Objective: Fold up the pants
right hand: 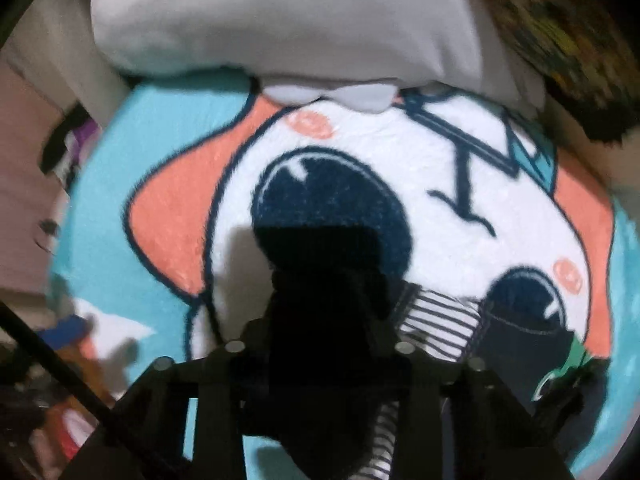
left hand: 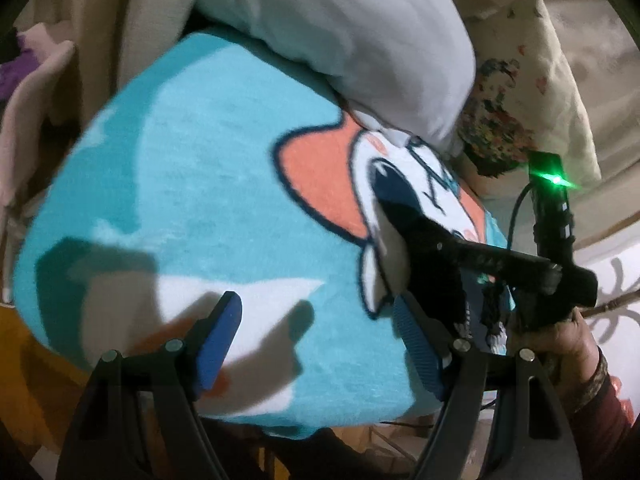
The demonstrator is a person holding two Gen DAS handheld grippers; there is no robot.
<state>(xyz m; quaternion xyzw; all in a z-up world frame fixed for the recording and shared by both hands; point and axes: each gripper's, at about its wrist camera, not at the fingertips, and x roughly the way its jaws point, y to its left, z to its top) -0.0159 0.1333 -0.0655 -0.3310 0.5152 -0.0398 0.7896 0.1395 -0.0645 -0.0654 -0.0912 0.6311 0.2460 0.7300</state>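
Observation:
The dark pants [right hand: 520, 344] lie bunched on a teal cartoon blanket [right hand: 96, 248], with a striped lining [right hand: 436, 324] showing. My right gripper [right hand: 326, 276] points steeply down, shut on a dark clump of the pants that hides its fingertips. In the left wrist view the right gripper [left hand: 396, 220] reaches in from the right with dark cloth [left hand: 476, 312] hanging under it, and a person's hand [left hand: 572, 336] holds its handle. My left gripper [left hand: 320, 340] hovers open over the blanket [left hand: 192, 168], its blue pads [left hand: 218, 340] wide apart with nothing between them.
A grey pillow [left hand: 360, 40] lies across the far edge of the blanket, also at the top of the right wrist view [right hand: 280, 20]. A floral pillow [left hand: 504, 132] sits to the right of it. Beige cloth [left hand: 32, 120] hangs off the left side.

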